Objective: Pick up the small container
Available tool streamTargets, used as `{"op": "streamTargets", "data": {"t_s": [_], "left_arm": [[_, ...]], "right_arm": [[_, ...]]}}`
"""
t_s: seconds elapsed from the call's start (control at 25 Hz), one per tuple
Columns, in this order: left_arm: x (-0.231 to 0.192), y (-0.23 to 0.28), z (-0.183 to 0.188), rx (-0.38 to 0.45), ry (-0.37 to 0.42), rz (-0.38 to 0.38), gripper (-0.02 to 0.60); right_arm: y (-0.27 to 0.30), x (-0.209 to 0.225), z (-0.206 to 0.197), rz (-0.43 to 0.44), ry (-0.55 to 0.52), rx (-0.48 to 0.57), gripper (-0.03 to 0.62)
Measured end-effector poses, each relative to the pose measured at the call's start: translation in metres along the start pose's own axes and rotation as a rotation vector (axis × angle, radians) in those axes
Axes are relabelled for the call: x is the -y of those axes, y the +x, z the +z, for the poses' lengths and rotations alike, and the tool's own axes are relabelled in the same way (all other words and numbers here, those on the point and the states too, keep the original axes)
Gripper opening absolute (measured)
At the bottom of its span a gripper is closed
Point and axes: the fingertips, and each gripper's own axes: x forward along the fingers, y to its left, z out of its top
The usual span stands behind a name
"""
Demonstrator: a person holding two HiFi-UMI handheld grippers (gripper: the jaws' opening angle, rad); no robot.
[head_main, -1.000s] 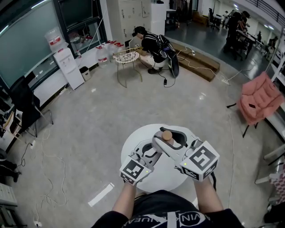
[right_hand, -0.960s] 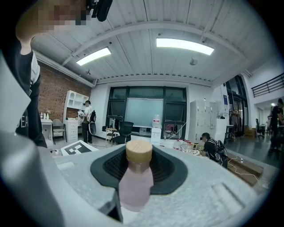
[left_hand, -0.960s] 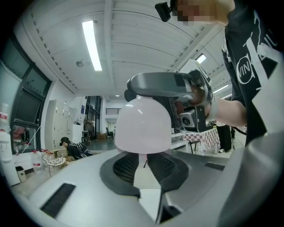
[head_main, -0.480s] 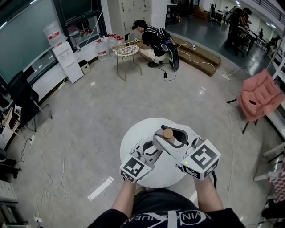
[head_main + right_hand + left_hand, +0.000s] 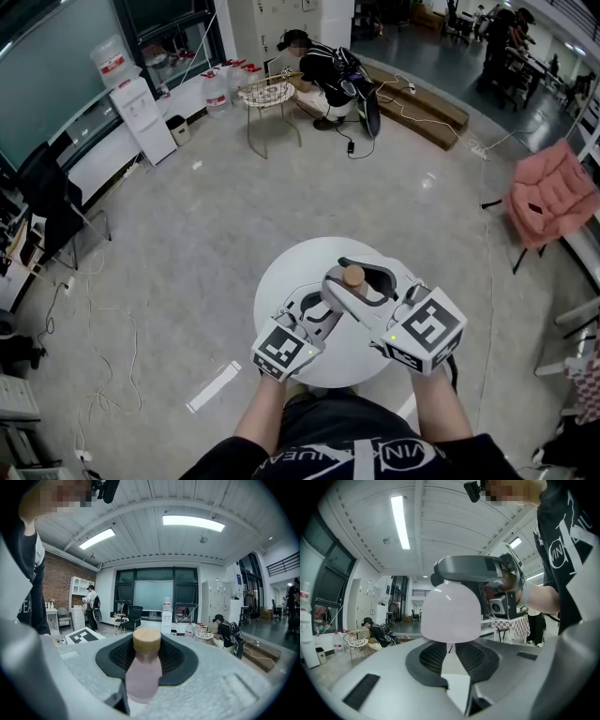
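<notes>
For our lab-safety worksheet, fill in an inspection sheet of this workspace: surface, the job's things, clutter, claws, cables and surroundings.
Surface: round white table, under both claws.
Job's things: small pink bottle with a wooden cap, upright between the right claw's pads.
Clutter: nothing seen.
Grippers: right claw shut on the bottle; left claw narrowly open, nothing gripped, tips close under the bottle's base.
Cables: loose cable trailing on the floor at the left.
Surroundings: crouching person, wicker chair, water dispenser, pink chair.
</notes>
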Motion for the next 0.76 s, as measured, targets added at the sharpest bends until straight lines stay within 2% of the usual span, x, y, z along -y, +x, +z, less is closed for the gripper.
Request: {"op": "streamTargets", "data": {"t_s": [0.76], "left_arm": [[0.0071,0.0002,-0.0067,-0.010,-0.001,-0.009,0.058]], "right_arm": [[-0.0038,-0.0037,-0.0073,-0.005,-0.002,-0.011,0.126]]}}
